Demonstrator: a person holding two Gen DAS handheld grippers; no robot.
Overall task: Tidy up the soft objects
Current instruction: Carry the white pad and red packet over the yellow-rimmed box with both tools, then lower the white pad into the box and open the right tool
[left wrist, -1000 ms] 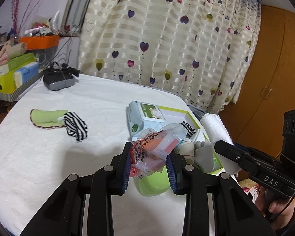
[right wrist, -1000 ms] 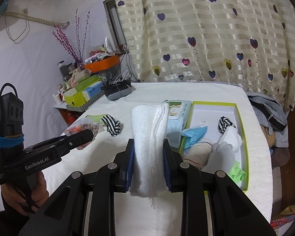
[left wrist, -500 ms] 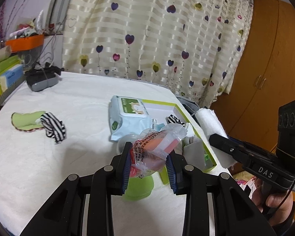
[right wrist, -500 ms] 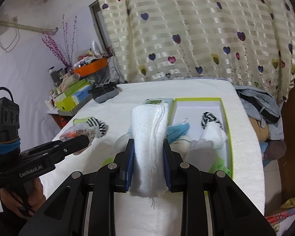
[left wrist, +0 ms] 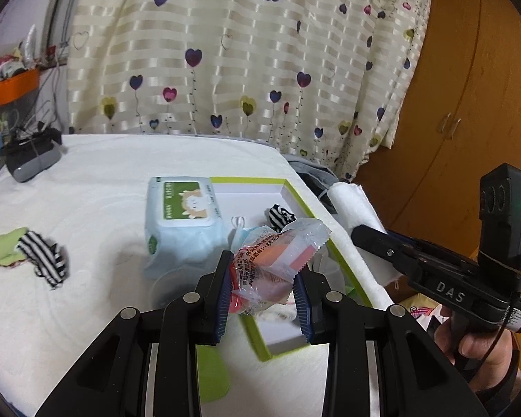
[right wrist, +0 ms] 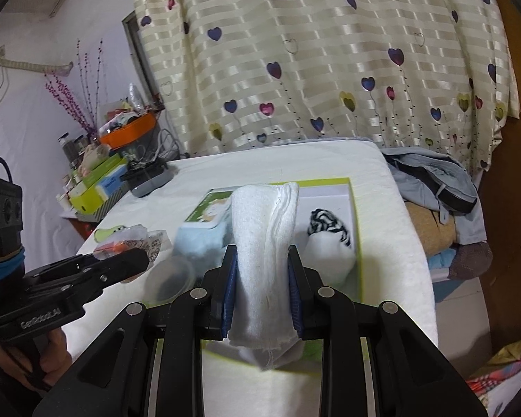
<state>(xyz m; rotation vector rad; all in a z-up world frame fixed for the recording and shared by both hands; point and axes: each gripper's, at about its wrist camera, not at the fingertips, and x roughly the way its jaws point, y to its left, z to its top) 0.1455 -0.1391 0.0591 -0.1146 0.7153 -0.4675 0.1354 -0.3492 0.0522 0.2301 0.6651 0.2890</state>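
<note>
My left gripper [left wrist: 263, 278] is shut on a clear plastic packet [left wrist: 278, 260] with orange and pink sponges inside, held above the near end of the green-rimmed box [left wrist: 295, 201]. My right gripper [right wrist: 262, 292] is shut on a folded white towel [right wrist: 264, 243], held over the same box [right wrist: 354, 229]. In the box lie a striped sock [right wrist: 326, 224] and white socks [right wrist: 326, 260]. A pale blue wet-wipe pack [left wrist: 184, 215] leans on the box's left side. On the white bedspread at the left lie a green cloth [left wrist: 0, 246] and a striped sock [left wrist: 43, 260].
A clear plastic cup [right wrist: 170, 278] stands by the wipe pack. A grey device with cables [left wrist: 29, 160] sits at the far left of the bed. A cluttered side shelf [right wrist: 97, 177] stands left; clothes [right wrist: 434, 187] are piled right. A heart-patterned curtain [left wrist: 243, 52] hangs behind.
Both grippers have shifted to the right over the bed with their loads; the box now lies more under them, and the green cloth and striped sock have slid toward the left edge.
</note>
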